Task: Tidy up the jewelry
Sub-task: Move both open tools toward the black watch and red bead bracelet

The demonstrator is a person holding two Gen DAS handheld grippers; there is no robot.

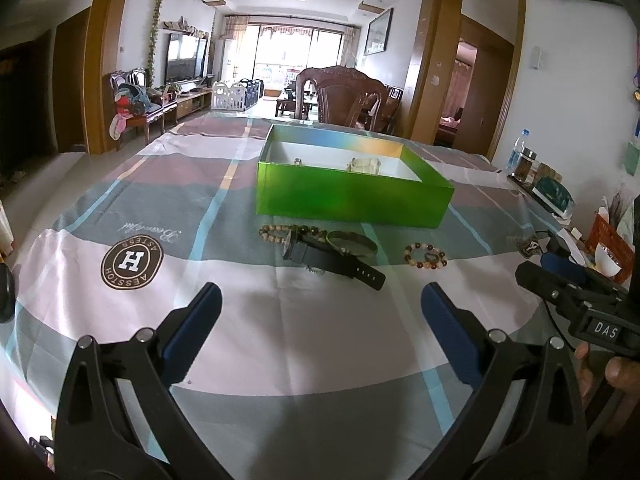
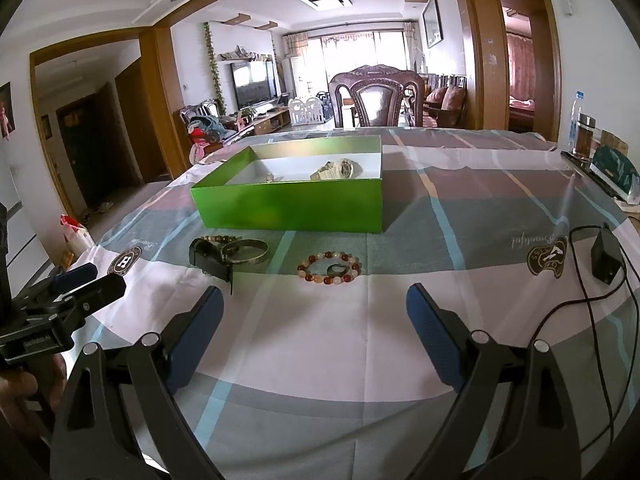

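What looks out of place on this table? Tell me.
Black watch, metal bangle and brown bead bracelet lie tangled in an overlapping heap before the green box. A dark ring sits inside the red-and-white bead bracelet.

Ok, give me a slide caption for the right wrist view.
Open right hand-held gripper faces beaded bracelet, black watch and green box.

We see both views lit brightly by daylight from the balcony windows (image 2: pixel 360 54) at the far end of the room, which are blown out to white glare. Shadows on the desk (image 1: pixel 320 340) are soft and faint, and the green box (image 1: pixel 352 196) shows a mild sheen. Fisheye distortion bends door frames and darkens the corners; detail stays fairly sharp centrally.
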